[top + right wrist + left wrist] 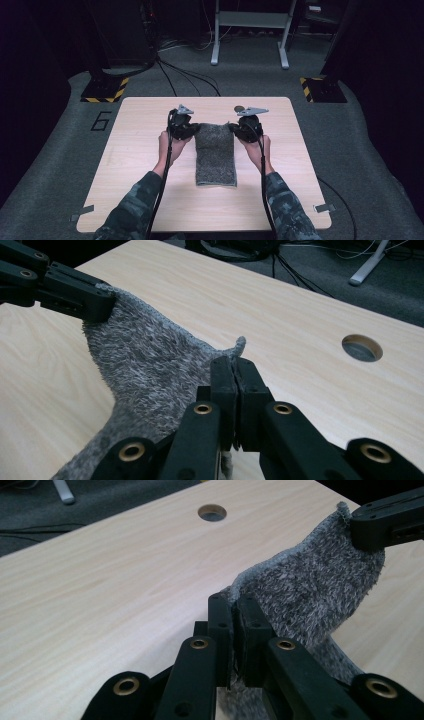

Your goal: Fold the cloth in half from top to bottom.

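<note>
One grey towel is the whole show here, a fuzzy knit strip lying lengthwise down the middle of the light wooden table. Its near end sits flat on the wood, while the far end is lifted up off the surface by its two corners.

Left gripper has the far left corner, right gripper has the far right one. In the left gripper view the black jaws are pinched nearly together with the grey fabric squeezed between them, and the other gripper's jaw clamps the opposite corner at the top right. Same deal in the right gripper view: jaws tight on a little tuft of towel, with the cloth sagging in a curve between the two grips.

Both hands come in from the bottom of the high view, forearms in camo sleeves angled slightly inward, wrists fairly straight, grippers pointing toward each other across the towel's far edge. How high the lifted edge hangs is hard to judge from above, probably just a bit clear of the wood.

Behind the right gripper there's a round hole in the tabletop. Cables run over the grey floor beyond the table, with a white frame farther back.
</note>
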A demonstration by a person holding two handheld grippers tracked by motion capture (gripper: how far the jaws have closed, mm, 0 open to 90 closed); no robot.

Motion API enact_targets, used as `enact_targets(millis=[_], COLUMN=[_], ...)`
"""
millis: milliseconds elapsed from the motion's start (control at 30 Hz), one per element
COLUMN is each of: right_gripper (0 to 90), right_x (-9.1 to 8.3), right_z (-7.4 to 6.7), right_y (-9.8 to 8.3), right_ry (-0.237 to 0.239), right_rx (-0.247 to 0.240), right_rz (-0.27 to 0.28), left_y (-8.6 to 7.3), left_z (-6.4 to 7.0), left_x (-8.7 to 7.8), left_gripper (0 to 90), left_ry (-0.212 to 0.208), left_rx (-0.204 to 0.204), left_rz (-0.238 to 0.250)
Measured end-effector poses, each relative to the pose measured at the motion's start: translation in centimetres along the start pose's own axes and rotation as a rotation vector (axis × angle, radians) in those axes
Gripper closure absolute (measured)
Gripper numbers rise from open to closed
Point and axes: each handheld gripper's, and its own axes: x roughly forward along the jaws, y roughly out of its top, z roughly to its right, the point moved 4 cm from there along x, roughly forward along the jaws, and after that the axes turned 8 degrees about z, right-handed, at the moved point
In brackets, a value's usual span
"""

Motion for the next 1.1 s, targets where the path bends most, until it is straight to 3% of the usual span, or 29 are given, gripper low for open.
enact_targets(millis=[300, 767, 933, 1033, 1100], right_gripper=[88.1, 86.3, 82.5, 74.1, 70.6], right_x=[-1.1, -2.5, -3.7, -5.1, -5.4], right_z=[-1.1, -2.6, -3.4, -4.2, -4.2], right_y=[-3.1, -8.3, -10.0, -11.1, -11.2], right_ry=[0.005, 0.038, 0.051, 0.077, 0.080], right_rx=[-0.003, -0.007, -0.002, 0.013, 0.010], right_rz=[-0.018, -0.084, -0.109, -0.112, -0.114], left_y=[-2.7, -8.1, -9.5, -10.7, -10.9], left_z=[1.1, 3.5, 4.3, 5.2, 5.4], left_x=[0.3, 0.3, -0.3, -1.2, -1.7], left_gripper=[86.1, 82.9, 72.9, 60.7, 59.1], left_ry=[-0.027, -0.111, -0.152, -0.192, -0.201], left_rx=[-0.009, -0.053, -0.067, -0.080, -0.082], left_rz=[-0.037, -0.126, -0.158, -0.191, -0.193])
